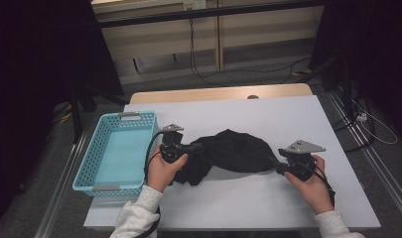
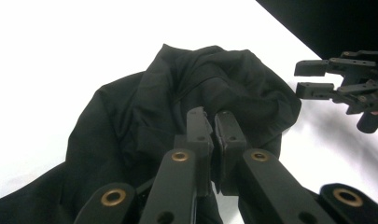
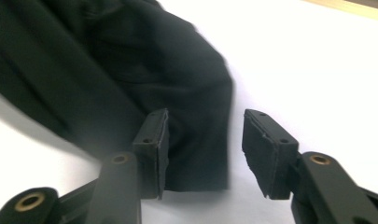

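Garment: a crumpled black cloth (image 1: 235, 151) lies mid-bench (image 1: 268, 116), stretched left to right between both hands.
Left hand-held gripper (image 2: 211, 122): clenched on a fold at the cloth's left end.
Right hand-held gripper (image 3: 203, 140): released, jaws parted; the cloth's right edge sits between them, pads not pressing.
Basket: a turquoise basket (image 1: 92, 168) stands just left of the left hand.
Judgement: the left hand alone holds the cloth, and the basket is nearest it.

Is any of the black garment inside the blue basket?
No, the black garment lies wholly on the white table, beside the blue basket, whose floor is bare.
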Demonstrator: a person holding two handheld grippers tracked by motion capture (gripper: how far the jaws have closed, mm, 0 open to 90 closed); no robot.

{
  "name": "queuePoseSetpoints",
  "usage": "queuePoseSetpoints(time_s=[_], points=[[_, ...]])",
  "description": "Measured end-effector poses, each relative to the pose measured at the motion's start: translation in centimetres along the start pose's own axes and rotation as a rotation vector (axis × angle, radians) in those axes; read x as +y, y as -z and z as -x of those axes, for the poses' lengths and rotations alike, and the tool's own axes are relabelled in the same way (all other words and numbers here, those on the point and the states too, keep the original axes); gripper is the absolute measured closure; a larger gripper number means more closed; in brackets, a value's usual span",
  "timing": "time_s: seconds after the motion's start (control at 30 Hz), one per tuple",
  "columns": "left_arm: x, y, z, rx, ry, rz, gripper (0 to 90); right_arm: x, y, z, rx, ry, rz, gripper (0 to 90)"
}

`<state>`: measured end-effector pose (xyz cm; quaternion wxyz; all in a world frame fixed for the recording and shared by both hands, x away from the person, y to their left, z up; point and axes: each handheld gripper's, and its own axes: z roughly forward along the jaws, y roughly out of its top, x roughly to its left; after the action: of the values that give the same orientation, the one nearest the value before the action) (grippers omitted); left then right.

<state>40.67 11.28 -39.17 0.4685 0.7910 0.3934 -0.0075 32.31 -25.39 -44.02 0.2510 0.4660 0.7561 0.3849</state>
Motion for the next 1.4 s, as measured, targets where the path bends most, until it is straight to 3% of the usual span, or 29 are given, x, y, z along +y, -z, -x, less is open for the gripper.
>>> queuePoseSetpoints(time_s=[0.1, 0.2, 0.27, 0.4, 0.5, 0.53, 0.57, 0.6, 0.7, 0.83, 0.9, 1.03, 1.17, 1.23, 1.3, 1.4], points=[[0.2, 0.4, -0.3, 0.013, 0.004, 0.005, 86.9, 0.2, 0.0, -0.9, 0.052, 0.009, -0.004, 52.2], [0.2, 1.1, -0.8, 0.025, 0.023, 0.020, 86.9, 0.2, -0.2, -1.7, 0.109, 0.052, -0.004, 41.7], [0.3, 1.3, -1.1, 0.026, 0.034, 0.025, 86.9, 0.0, -0.6, -2.2, 0.122, 0.058, -0.036, 34.1], [0.3, 1.4, -1.3, 0.029, 0.036, 0.027, 86.9, -0.5, -1.8, -3.2, 0.144, 0.120, -0.098, 28.0], [0.2, 1.2, -1.2, 0.029, 0.038, 0.026, 86.9, -0.6, -2.5, -3.8, 0.127, 0.145, -0.114, 31.3], [0.1, 1.1, -1.2, 0.030, 0.036, 0.021, 86.9, -0.6, -2.5, -3.7, 0.121, 0.129, -0.113, 38.5], [0.1, 1.0, -1.2, 0.037, 0.034, 0.017, 86.8, -0.5, -2.5, -3.6, 0.109, 0.123, -0.110, 51.4], [0.1, 1.0, -1.2, 0.042, 0.033, 0.012, 86.9, -0.4, -2.4, -3.4, 0.088, 0.125, -0.103, 55.4], [0.1, 1.0, -1.2, 0.045, 0.033, 0.018, 86.9, -0.4, -2.1, -2.2, 0.026, 0.044, -0.078, 57.8], [0.1, 1.0, -1.3, 0.053, 0.043, 0.021, 86.9, -0.5, -1.7, -1.1, -0.066, 0.034, -0.061, 57.9], [0.1, 0.9, -1.2, 0.055, 0.040, 0.019, 87.0, -0.6, -1.8, -0.7, -0.074, 0.009, -0.070, 57.5], [0.1, 1.1, -1.3, 0.059, 0.042, 0.026, 86.9, -1.1, -2.1, -0.1, -0.046, -0.041, -0.093, 59.2], [0.2, 1.4, -1.5, 0.066, 0.047, 0.031, 87.0, -0.9, -1.8, 0.2, -0.047, -0.032, -0.084, 77.1], [0.2, 1.6, -1.5, 0.064, 0.052, 0.036, 87.0, -0.8, -1.5, 0.6, -0.041, -0.041, -0.068, 87.3], [0.2, 1.5, -1.4, 0.060, 0.047, 0.030, 87.0, -0.5, -1.1, 1.1, -0.030, -0.052, -0.028, 89.4], [0.3, 1.4, -1.1, 0.052, 0.042, 0.031, 87.1, 0.3, 0.1, 1.7, -0.053, -0.045, 0.021, 89.8]])
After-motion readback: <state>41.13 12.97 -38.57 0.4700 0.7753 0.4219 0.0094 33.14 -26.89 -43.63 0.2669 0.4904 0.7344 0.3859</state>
